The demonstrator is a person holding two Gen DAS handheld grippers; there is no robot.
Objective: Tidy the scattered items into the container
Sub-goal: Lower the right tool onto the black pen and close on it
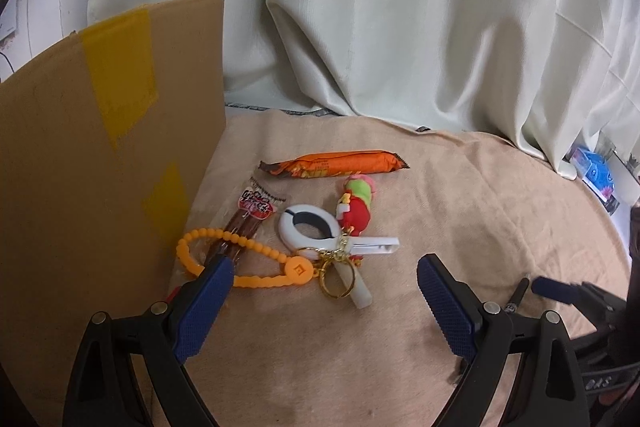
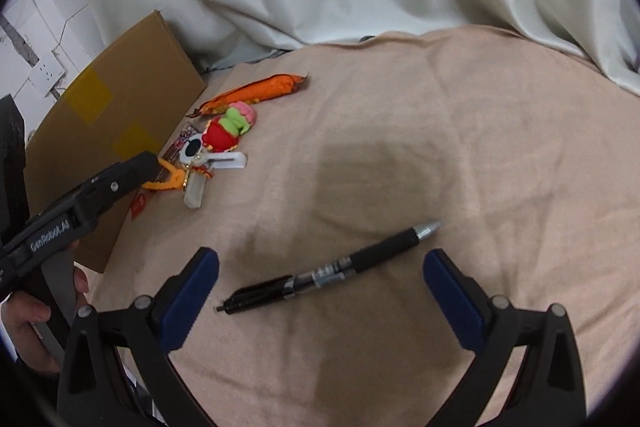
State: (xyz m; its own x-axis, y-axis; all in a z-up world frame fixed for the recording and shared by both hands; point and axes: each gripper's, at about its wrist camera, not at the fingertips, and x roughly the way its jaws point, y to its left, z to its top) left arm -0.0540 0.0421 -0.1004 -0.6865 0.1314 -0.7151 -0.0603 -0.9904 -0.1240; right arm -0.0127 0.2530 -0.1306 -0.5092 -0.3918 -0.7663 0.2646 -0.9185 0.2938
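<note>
In the left wrist view, a pile lies on the beige cloth beside a tall cardboard box (image 1: pixel 100 147). It holds an orange snack bar (image 1: pixel 336 165), a meat-stick packet (image 1: pixel 250 223), an orange bead strap (image 1: pixel 240 259), a white ring clip (image 1: pixel 308 227), a red-green plush keychain (image 1: pixel 358 205) and a white tube (image 1: pixel 358 293). My left gripper (image 1: pixel 325 267) is open, its fingers on either side of the pile's near end, holding nothing. A black pen (image 2: pixel 332 269) lies flat between the open fingers of my right gripper (image 2: pixel 320 259), untouched.
White curtains (image 1: pixel 440 27) hang behind the cloth. Blue packets (image 1: pixel 596 171) sit at the far right. A small red scrap (image 2: pixel 138 205) lies by the box (image 2: pixel 120 115). A hand (image 2: pixel 24 311) holds the left gripper's handle. Bare cloth (image 2: pixel 480 127) spreads right of the pile.
</note>
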